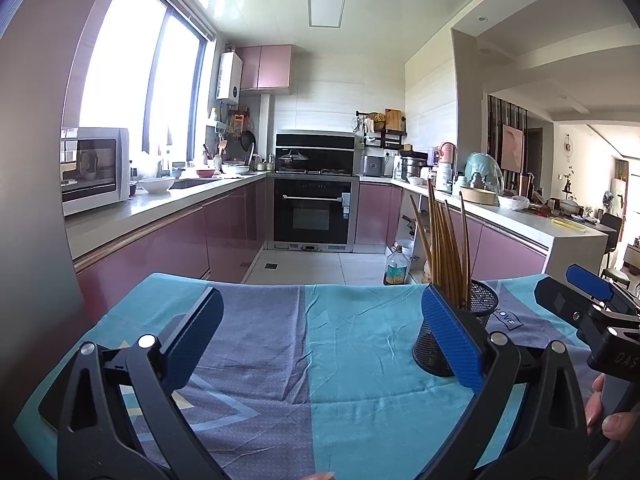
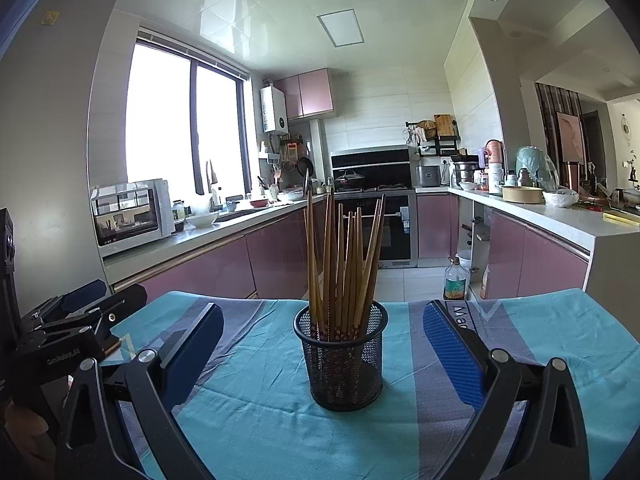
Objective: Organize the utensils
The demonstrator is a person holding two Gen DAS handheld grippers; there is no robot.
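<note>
1. We face a pink-cabinet kitchen over a table spread with a blue striped cloth (image 2: 256,408).
2. The mesh holder (image 2: 342,360) stands centred ahead of our right gripper (image 2: 324,360), the chopsticks (image 2: 344,264) upright inside it.
3. Our right gripper is nearer; the left gripper (image 1: 324,340) has the holder off to its right.
4. Both sets of jaws gape wide, empty.

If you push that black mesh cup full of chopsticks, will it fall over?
Probably, if pushed high. The mesh cup looks light, and the tall chopsticks lean outward well above its rim, so it seems top-heavy. The wrinkled cloth might catch its base.
</note>
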